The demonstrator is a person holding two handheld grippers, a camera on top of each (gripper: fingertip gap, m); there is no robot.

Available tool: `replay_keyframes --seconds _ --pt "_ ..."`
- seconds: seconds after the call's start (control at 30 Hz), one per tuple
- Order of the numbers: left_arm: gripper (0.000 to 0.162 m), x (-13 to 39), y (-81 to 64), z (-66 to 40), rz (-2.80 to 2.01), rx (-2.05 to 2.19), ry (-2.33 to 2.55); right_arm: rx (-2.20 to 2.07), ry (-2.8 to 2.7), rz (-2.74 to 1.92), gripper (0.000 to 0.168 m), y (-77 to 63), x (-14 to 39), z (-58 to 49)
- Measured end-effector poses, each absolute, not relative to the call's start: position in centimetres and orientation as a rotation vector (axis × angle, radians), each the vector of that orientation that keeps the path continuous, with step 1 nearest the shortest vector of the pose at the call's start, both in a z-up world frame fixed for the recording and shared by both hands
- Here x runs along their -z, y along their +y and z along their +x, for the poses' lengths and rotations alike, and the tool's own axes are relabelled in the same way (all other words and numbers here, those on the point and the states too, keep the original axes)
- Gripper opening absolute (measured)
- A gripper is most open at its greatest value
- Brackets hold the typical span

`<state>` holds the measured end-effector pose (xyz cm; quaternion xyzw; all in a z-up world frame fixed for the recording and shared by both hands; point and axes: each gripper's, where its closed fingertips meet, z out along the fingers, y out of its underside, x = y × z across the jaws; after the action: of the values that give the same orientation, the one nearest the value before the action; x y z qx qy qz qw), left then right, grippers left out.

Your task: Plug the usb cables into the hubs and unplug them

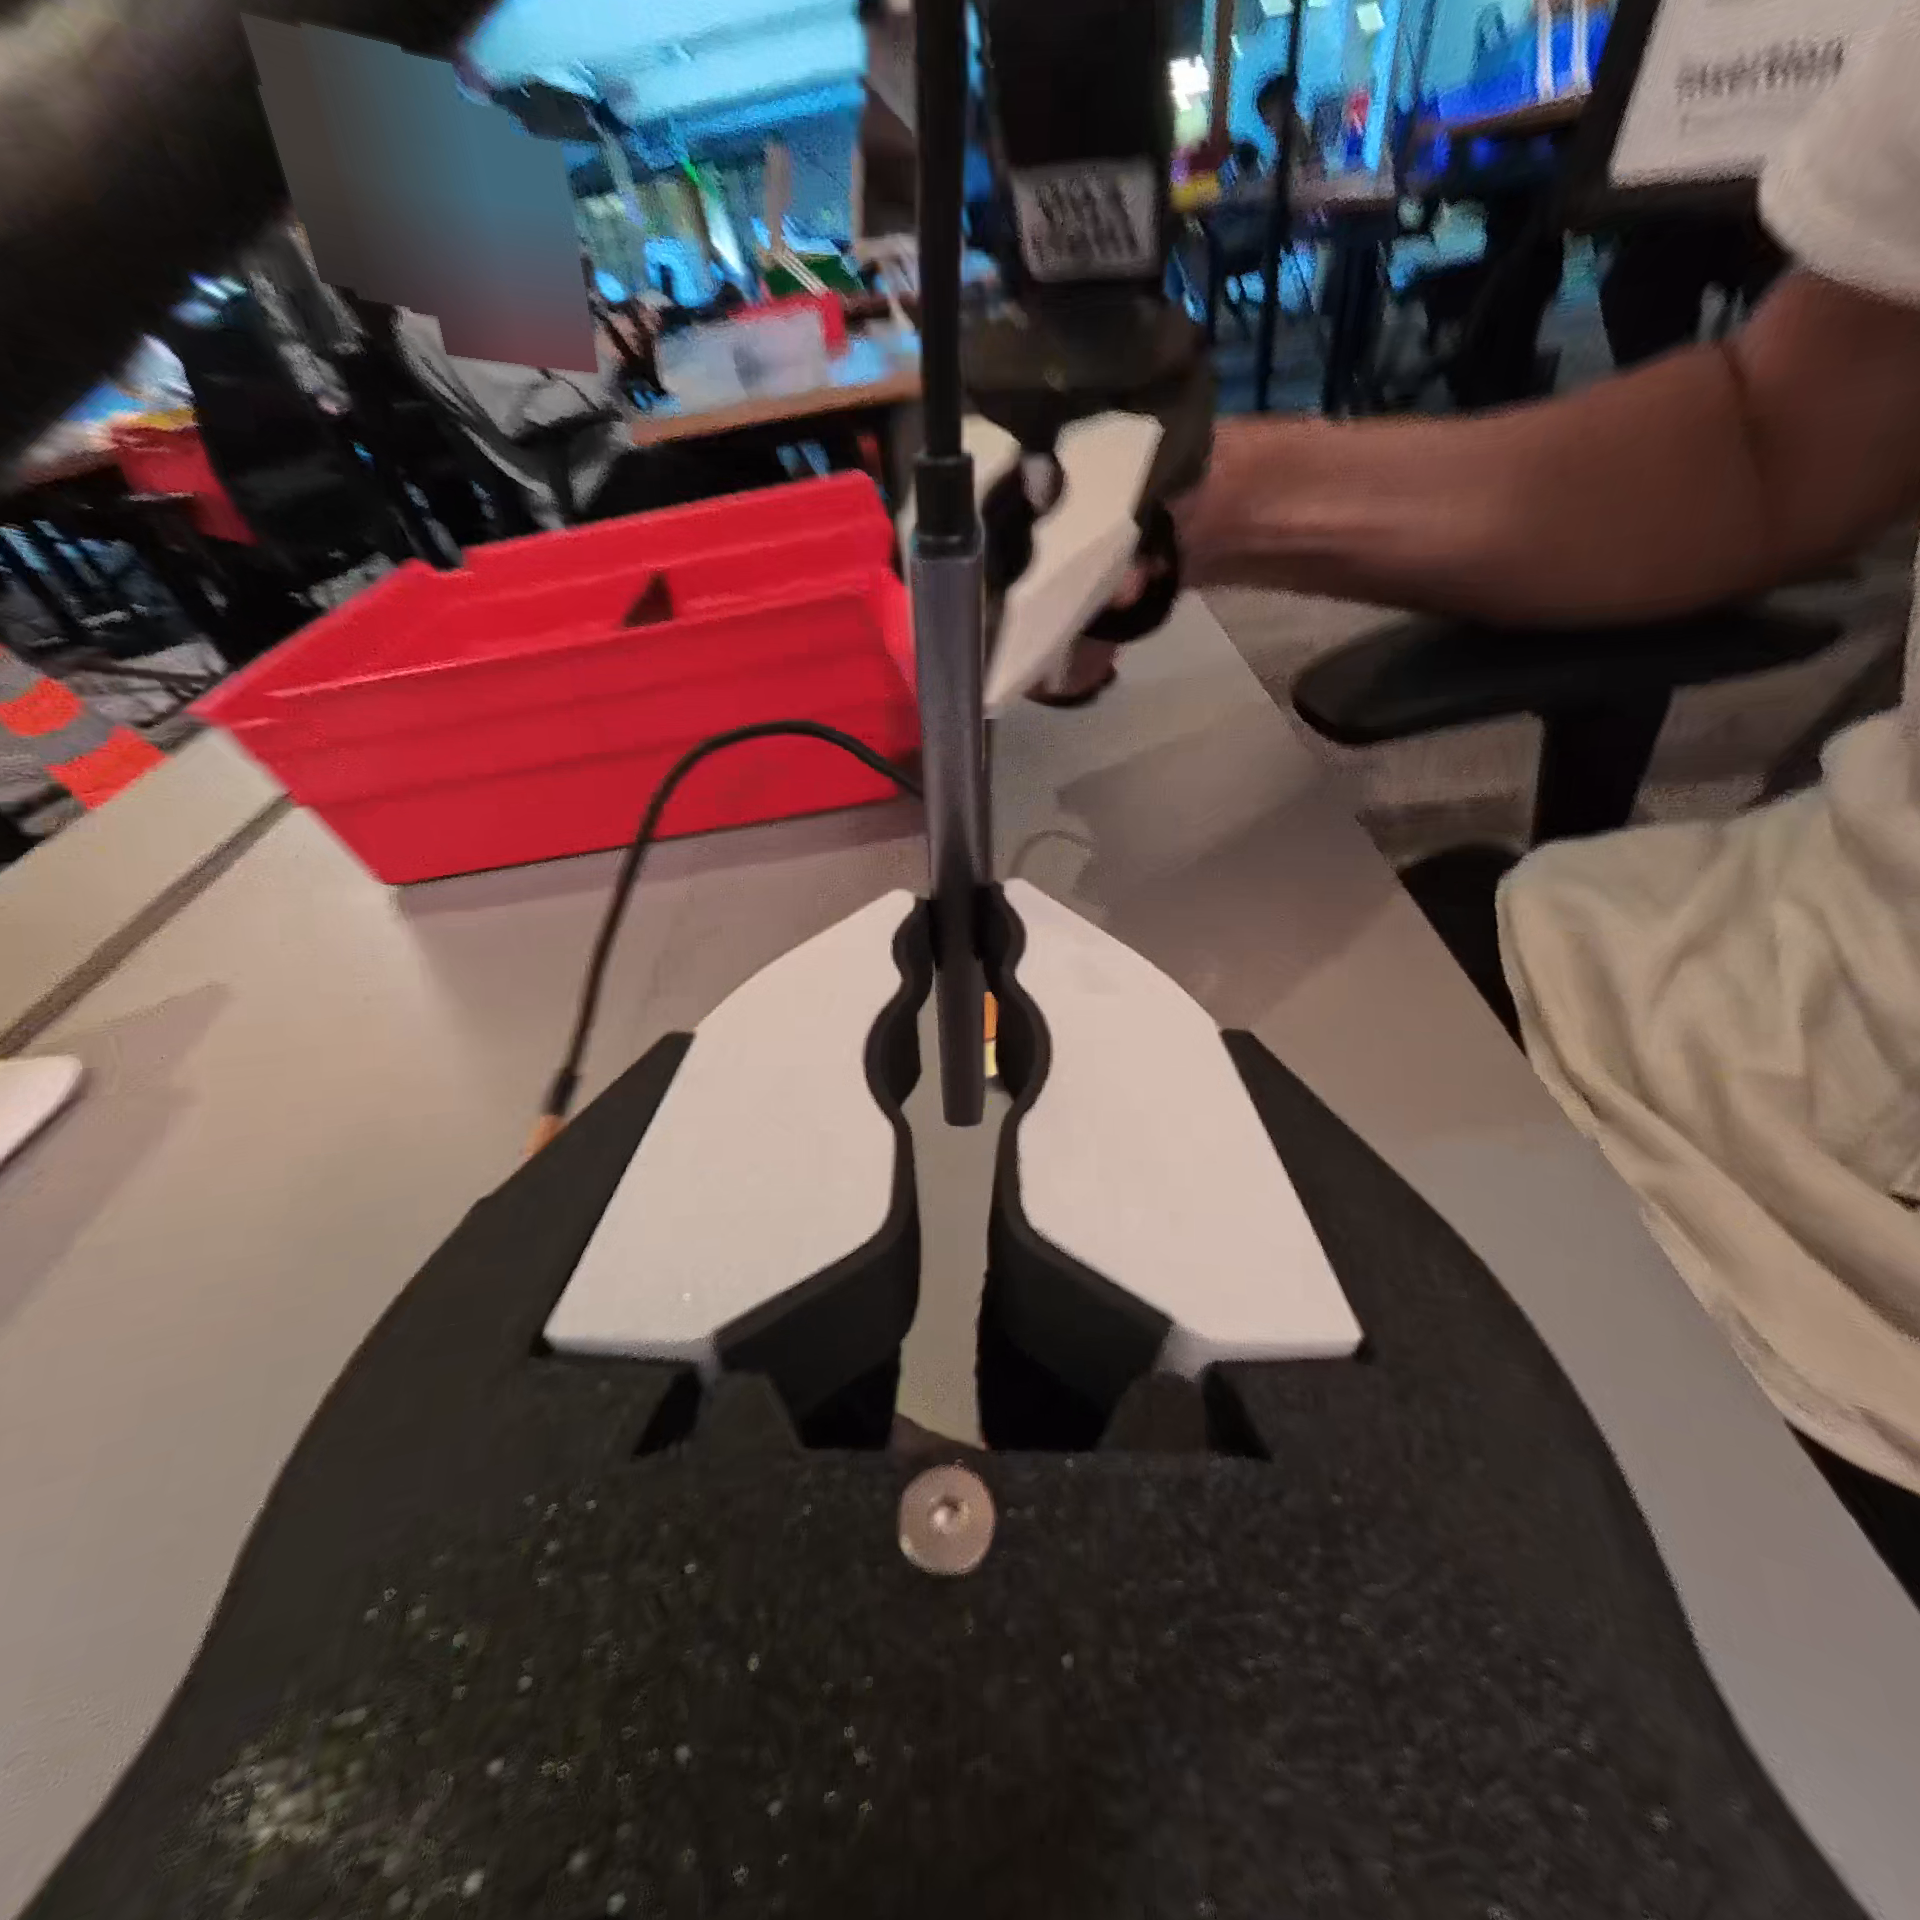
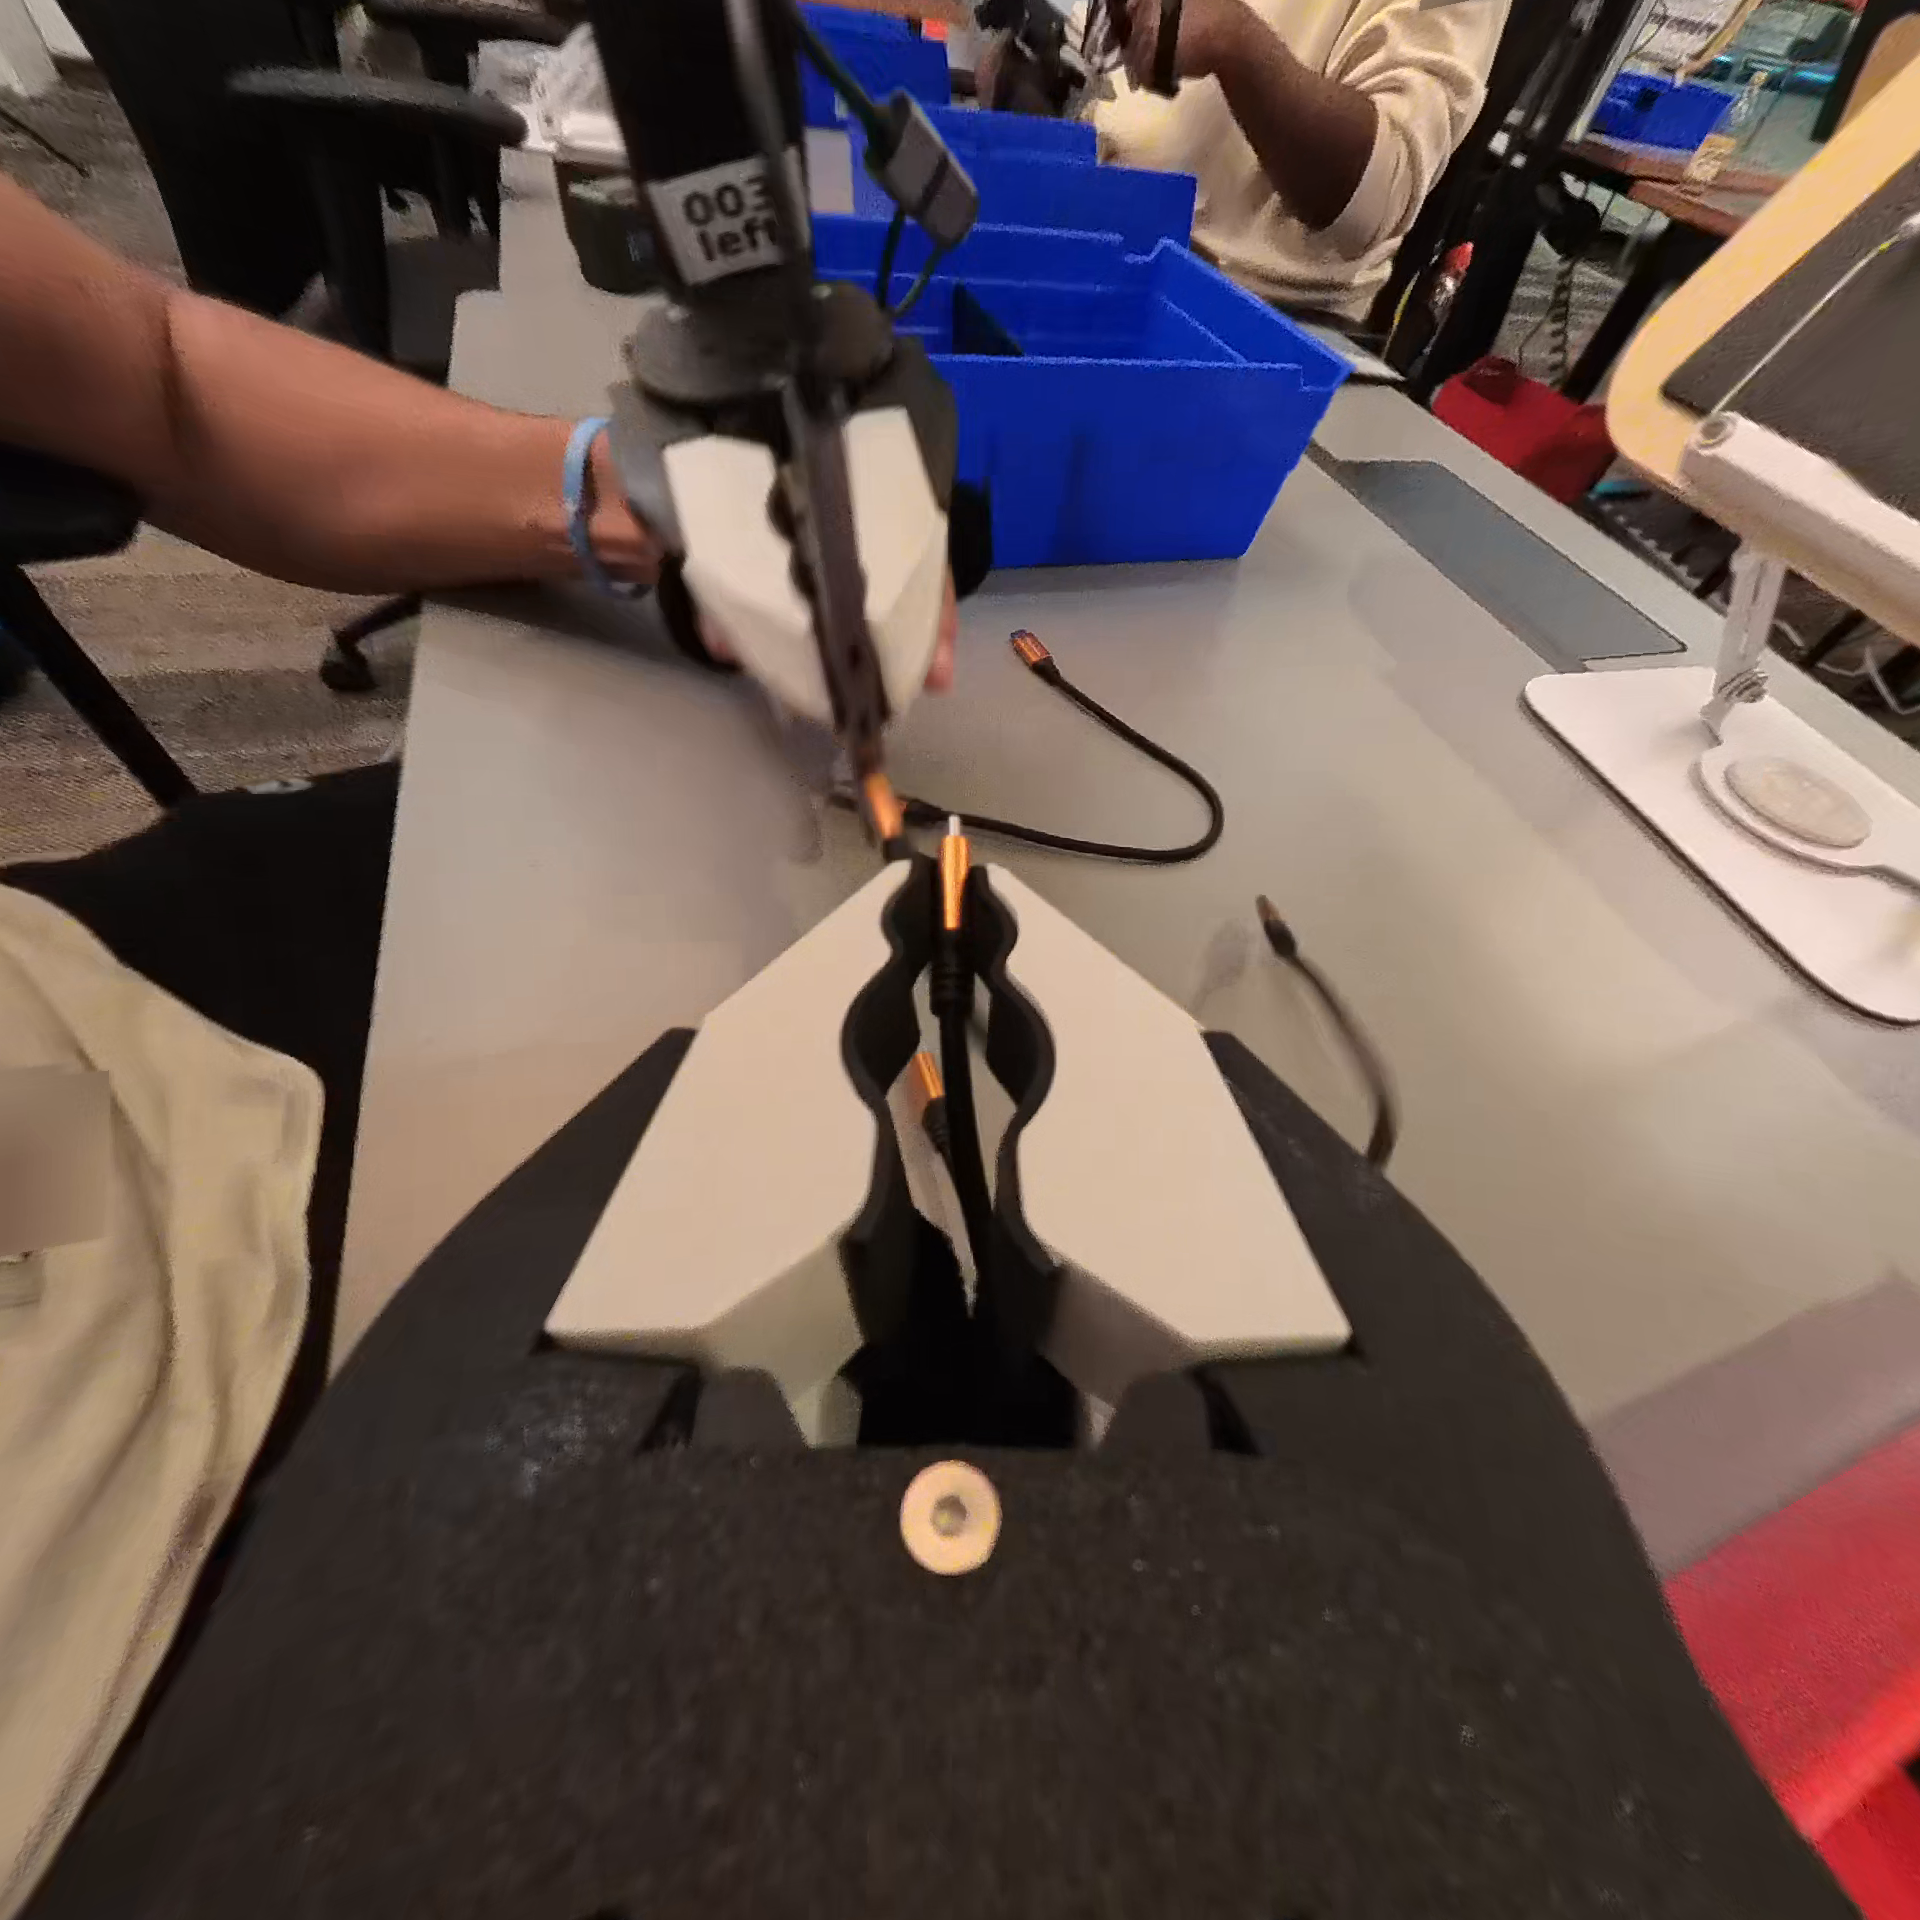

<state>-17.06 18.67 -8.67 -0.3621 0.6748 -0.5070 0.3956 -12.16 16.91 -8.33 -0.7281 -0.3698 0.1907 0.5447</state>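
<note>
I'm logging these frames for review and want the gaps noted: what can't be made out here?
- Left wrist view: the top of the grey adapter held by the left gripper is cut off by the frame edge.
- Left wrist view: what the right gripper holds is hidden behind the adapter and blurred.
- Right wrist view: the cable below the orange plug vanishes between the right gripper's fingers.

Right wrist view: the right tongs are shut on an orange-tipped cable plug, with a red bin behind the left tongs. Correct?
One slip: the bin behind the left tongs is blue, as the right wrist view shows. The right tongs are indeed shut on the orange-tipped cable plug.
</note>
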Motion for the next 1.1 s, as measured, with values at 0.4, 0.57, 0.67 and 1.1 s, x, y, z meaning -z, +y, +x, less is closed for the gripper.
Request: replay_keyframes --seconds 0.4,0.57,0.67,1.1 --pt "0.009 6.6 26.5 -16.4 -1.174 1.216 1.227 -0.262 -1.032 -1.991 0.006 17.2 16.4 -12.3" --pt "0.009 7.1 25.8 -16.3 -1.24 1.442 1.237 -0.487 -0.982 -2.038 0.032 16.1 15.3 -14.2" --pt "0.009 6.6 24.7 -16.4 -1.208 1.569 1.246 -0.61 -0.74 -1.944 0.027 18.4 11.8 -14.2" --pt "0.009 5.0 20.9 -17.0 -1.118 1.95 1.27 -0.777 -0.545 -1.651 0.009 20.6 6.9 -16.9"
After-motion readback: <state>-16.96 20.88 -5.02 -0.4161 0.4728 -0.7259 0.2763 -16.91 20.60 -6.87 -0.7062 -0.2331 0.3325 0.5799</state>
